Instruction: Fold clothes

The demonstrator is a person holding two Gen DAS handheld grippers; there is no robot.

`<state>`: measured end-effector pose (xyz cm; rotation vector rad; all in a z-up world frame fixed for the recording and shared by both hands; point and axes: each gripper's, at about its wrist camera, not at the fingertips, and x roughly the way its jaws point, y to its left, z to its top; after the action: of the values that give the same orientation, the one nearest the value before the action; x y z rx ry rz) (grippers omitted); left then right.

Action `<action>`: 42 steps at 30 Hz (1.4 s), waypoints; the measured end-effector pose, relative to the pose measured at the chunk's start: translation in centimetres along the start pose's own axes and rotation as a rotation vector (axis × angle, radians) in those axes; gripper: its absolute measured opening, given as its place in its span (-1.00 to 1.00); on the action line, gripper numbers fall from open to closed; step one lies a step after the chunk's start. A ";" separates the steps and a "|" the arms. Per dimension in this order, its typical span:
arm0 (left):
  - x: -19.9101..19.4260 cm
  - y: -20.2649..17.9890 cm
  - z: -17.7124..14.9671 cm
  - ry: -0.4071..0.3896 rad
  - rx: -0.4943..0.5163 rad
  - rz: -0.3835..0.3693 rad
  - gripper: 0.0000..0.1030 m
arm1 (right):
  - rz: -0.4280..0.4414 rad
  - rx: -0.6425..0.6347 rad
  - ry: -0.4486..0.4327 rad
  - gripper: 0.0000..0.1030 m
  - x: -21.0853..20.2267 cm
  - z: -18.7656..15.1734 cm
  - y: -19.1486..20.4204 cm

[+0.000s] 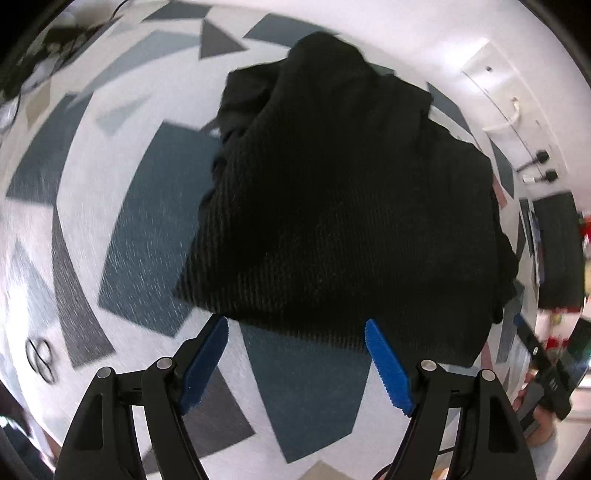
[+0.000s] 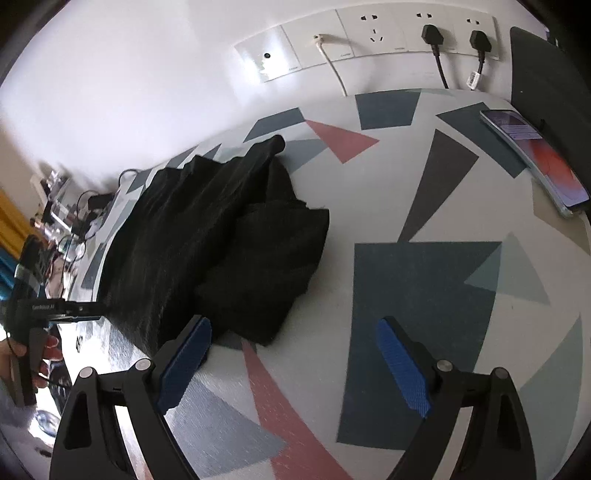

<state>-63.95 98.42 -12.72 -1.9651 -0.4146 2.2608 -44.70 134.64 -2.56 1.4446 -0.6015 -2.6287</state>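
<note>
Jaws on both the left gripper (image 1: 295, 325) and right gripper (image 2: 293, 326) stand wide, empty; seat yours over the black garment's (image 1: 343, 206) near hem before closing.

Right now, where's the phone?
Right wrist view, far right: the phone lies flat on the patterned table cover, below the wall sockets, well right of the black garment.

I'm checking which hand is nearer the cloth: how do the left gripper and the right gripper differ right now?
The left gripper has the black ribbed knit garment straight ahead, its near hem just beyond the blue fingertips; the right gripper has the garment off to its left side. Between its pads the right gripper frames only the geometric-patterned tablecloth. Both stand open, holding nothing.
</note>
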 end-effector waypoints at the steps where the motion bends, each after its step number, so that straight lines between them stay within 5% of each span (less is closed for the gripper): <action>1: 0.1 0.2 0.0 -0.007 -0.026 0.002 0.49 | 0.005 -0.006 0.002 0.80 0.0 -0.2 -0.2; 6: 0.8 0.4 0.2 -0.021 -0.123 -0.013 0.49 | 0.013 0.016 -0.016 0.80 0.2 -0.4 -1.4; 15: 1.9 -2.5 0.5 -0.016 0.038 0.125 0.66 | -0.040 -0.007 -0.007 0.81 1.2 0.3 -1.5; 19: 2.5 -3.4 0.5 -0.012 0.095 0.173 0.74 | -0.085 -0.081 0.044 0.99 2.4 0.2 -0.2; 23: 2.6 -3.5 0.7 -0.014 0.101 0.176 0.78 | -0.126 -0.099 0.039 0.99 2.6 0.0 0.2; 26: 2.9 -3.6 0.9 0.000 0.114 0.159 0.98 | -0.142 -0.117 0.035 0.99 2.6 -0.2 0.4; 37: 3.2 -4.1 1.6 0.000 0.161 0.199 0.98 | -0.299 -0.255 0.068 0.99 4.1 -1.0 2.5; 42: 3.3 -4.1 2.1 -0.004 0.161 0.205 0.99 | -0.306 -0.258 0.073 0.99 4.2 -0.9 2.4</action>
<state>-66.85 102.90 -14.44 -2.0020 -0.0294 2.3330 -46.56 131.07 -5.44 1.6506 -0.0296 -2.7256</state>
